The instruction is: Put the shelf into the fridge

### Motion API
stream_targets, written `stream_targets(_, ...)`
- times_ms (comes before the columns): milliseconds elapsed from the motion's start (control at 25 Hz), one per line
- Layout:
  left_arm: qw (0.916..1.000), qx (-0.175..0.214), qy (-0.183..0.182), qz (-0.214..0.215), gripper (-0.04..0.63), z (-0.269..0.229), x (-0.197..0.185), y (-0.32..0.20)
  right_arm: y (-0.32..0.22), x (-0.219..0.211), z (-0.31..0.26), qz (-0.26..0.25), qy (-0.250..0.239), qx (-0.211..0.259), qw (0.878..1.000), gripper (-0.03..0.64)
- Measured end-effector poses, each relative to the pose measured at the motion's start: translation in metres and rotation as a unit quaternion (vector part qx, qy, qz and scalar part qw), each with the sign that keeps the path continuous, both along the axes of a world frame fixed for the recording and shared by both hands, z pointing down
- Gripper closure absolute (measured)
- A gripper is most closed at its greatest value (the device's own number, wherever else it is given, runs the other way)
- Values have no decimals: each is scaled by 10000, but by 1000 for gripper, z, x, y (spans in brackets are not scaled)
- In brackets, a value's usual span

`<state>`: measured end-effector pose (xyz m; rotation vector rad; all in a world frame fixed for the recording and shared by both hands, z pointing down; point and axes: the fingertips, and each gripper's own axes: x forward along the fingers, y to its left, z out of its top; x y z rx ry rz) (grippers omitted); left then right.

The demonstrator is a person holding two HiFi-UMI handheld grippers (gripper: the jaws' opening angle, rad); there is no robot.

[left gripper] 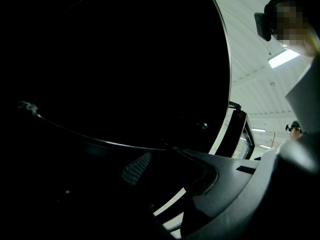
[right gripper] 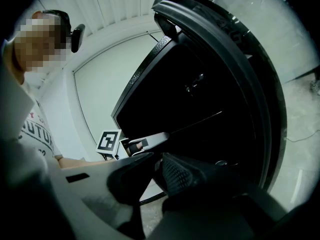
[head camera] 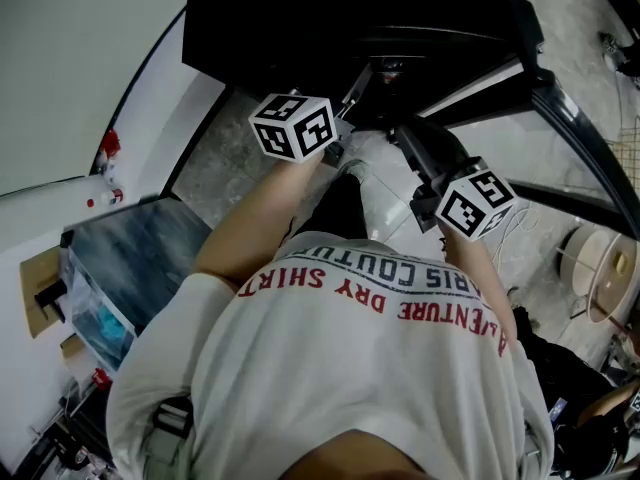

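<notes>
Down in front of the person, the left hand-held gripper (left gripper: pixel 170 170) points at the black fridge (head camera: pixel 350 8). Its own view is nearly all dark, but the jaws look spread, and I can't tell what's between them. To its right, the right hand-held gripper (right gripper: pixel 152 173) has its jaws pressed almost together, which only its own view shows. The head view is the one that places the black-framed glass shelf (head camera: pixel 490 96), outside the fridge, just right of that gripper.
</notes>
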<state>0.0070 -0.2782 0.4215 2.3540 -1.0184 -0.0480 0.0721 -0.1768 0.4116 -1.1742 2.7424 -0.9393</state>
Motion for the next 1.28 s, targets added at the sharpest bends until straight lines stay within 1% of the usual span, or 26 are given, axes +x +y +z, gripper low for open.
stream_targets(80, 10000, -15, -93, -8, 454, 1, -2, 3, 1, 1, -2, -1, -14, 23, 10000, 558)
stream_targets(280, 9998, -142, -123, 47, 457, -3, -11, 25, 8, 0, -10, -75, 27, 142, 9999, 563)
stream_targets(400, 9996, -220, -102, 157, 484, -9, -16, 46, 13, -1, -18, -139, 31, 219, 9997, 568)
stream_targets(480, 9992, -231, -48, 323, 508, -16, -17, 62, 17, -2, -25, -182, 30, 297, 9994, 574)
stream_targets(640, 9971, -96, 113, 745, 527, -36, -14, 103, 30, -10, -40, -347, 43, 496, 9982, 584)
stream_targets(720, 9962, 4, 208, 847, 537, -49, -16, 121, 39, -15, -51, -438, 50, 596, 9973, 586)
stream_targets(880, 9939, 287, 370, 996, 549, -77, -20, 153, 58, -22, -73, -521, -117, 787, 9955, 590)
stream_targets(1040, 9924, 458, 420, 1065, 554, -94, -20, 162, 62, -28, -86, -625, -107, 969, 9933, 592)
stream_targets(1200, 9920, 581, 260, 1089, 555, -99, -20, 166, 64, -29, -92, -646, -199, 1007, 9926, 594)
stream_targets(1280, 9919, 585, 257, 1094, 555, -99, -20, 167, 64, -30, -92, -657, -181, 1015, 9925, 594)
